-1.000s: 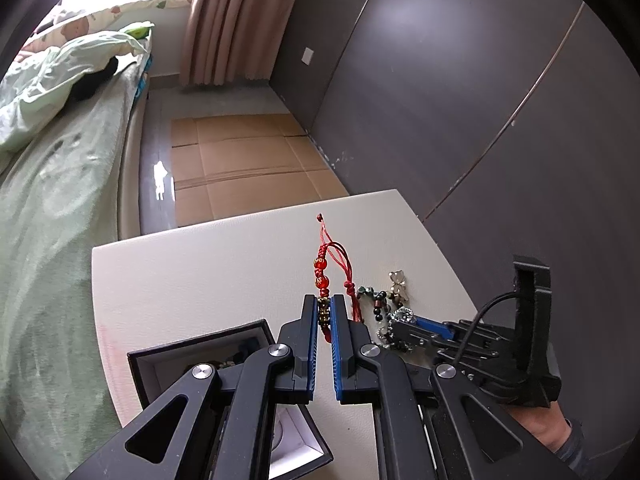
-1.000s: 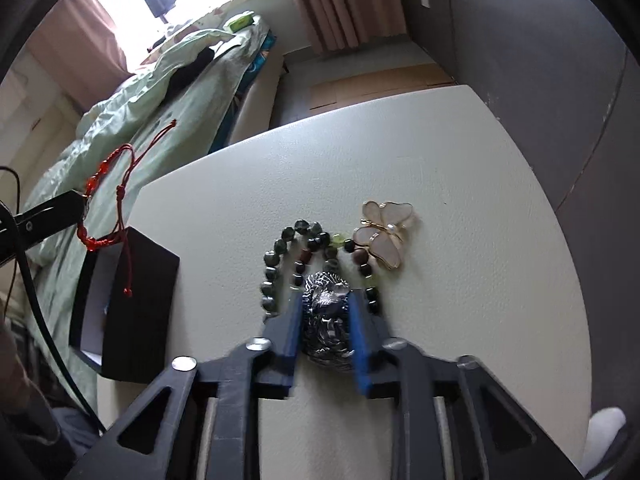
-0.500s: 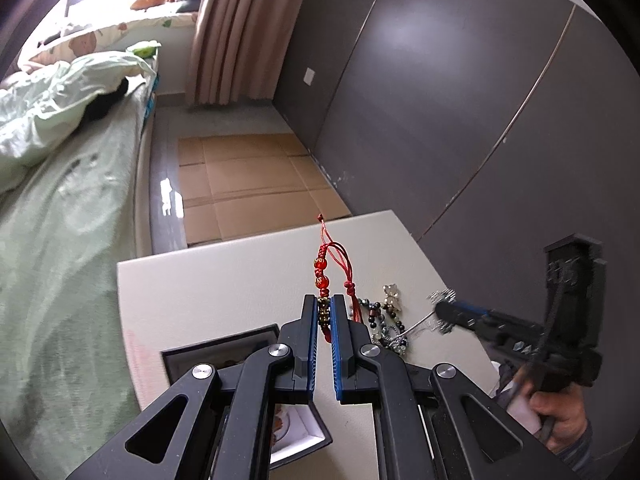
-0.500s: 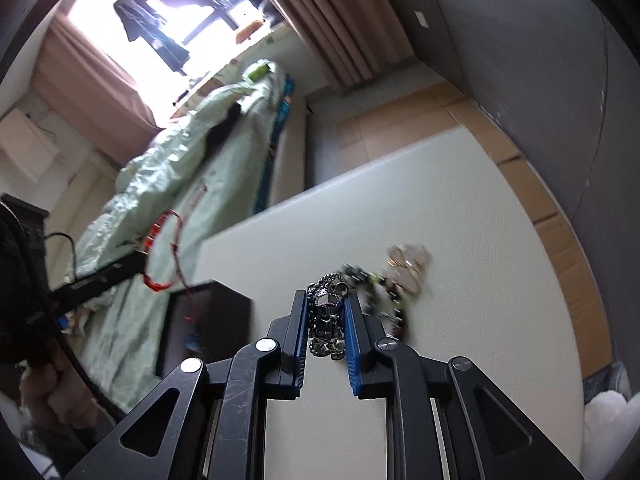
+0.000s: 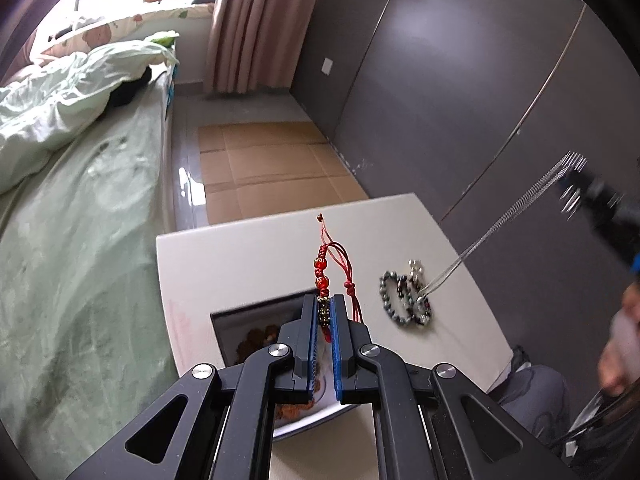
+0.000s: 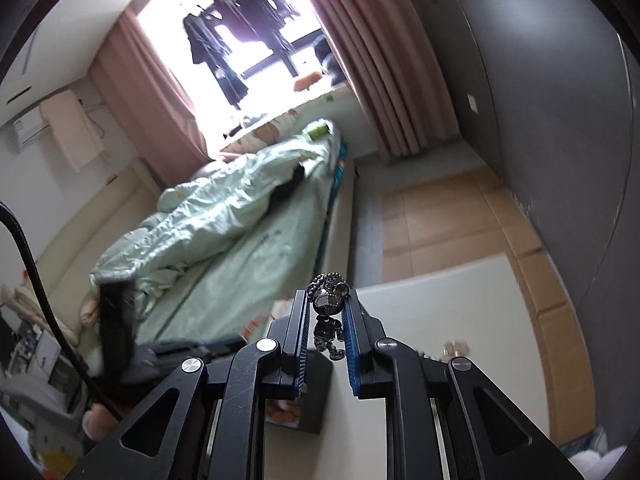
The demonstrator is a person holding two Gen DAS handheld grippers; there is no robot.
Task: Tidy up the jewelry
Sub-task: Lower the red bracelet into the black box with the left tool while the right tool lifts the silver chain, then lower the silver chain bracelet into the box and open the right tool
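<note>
Currently two pieces are airborne at once.

Left tool (image 5: 325, 322): clamped on the red knotted cord bracelet with red and dark beads (image 5: 322, 280), pinched at the dark beads. Its loose cord loop and knotted tail stick up past the tips. It hangs over the open black jewelry box with a white lining (image 5: 256, 328), which sits near the left edge of the pale white counter (image 5: 248, 256).

Risk here: the hold is on small round beads, so a slight loosening could let the bracelet roll out, probably outside the box or off the left edge toward the bed (image 5: 80, 240). The free loop could also snag a box wall on lowering.

Toward the right edge of the counter lie the dark beaded bracelet with a few green beads (image 5: 394, 300) and a small pale butterfly-shaped brooch (image 5: 416, 270), touching or nearly so.

Right tool (image 6: 325, 312): closed on the small dark metal figure pendant (image 6: 328, 314), raised well above the counter. From the left wrist view, its thin silver chain (image 5: 500, 220) runs taut down to the beaded bracelet; whether it is hooked there cannot be told.

Risk: if caught, further lift would drag the bracelet and brooch toward the right edge, or jerk the pendant from the pads. Ease upward and watch the chain's lower end.
</note>
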